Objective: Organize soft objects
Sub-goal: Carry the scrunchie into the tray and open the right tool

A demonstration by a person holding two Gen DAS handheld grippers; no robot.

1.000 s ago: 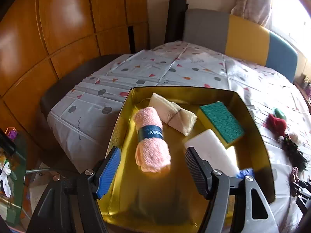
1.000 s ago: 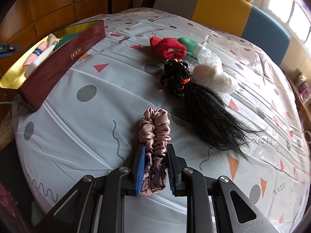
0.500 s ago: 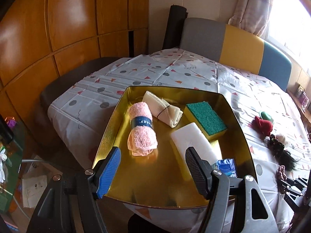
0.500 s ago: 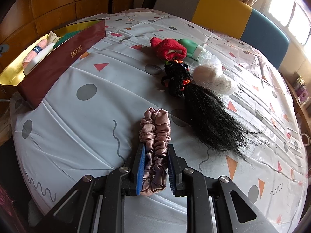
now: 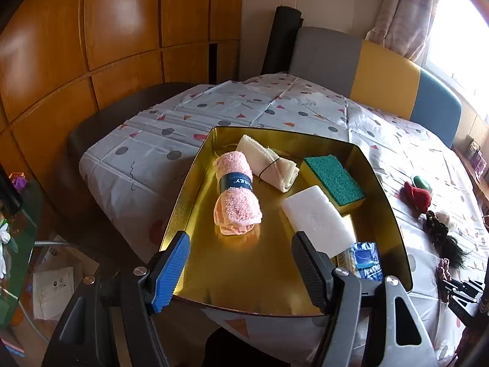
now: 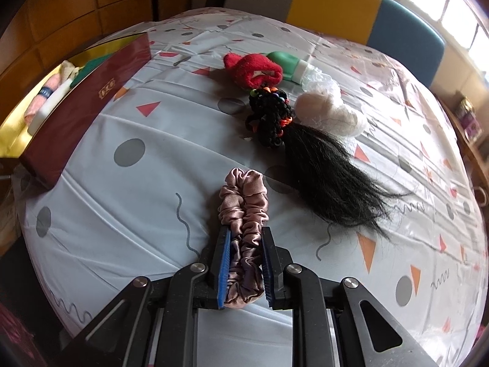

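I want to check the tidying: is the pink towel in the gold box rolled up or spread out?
Rolled up. The pink towel lies in the gold box as a tight roll, with a dark paper band around its middle.

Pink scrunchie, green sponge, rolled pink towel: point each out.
Pink scrunchie (image 6: 244,205): right wrist view, its upper folds.
Green sponge (image 5: 333,176): left wrist view, its green top.
Rolled pink towel (image 5: 237,206): left wrist view, below its band.

Both wrist views angle down; they share the tray and tablecloth.

blue packet partly behind tool finger; box hiding most contents
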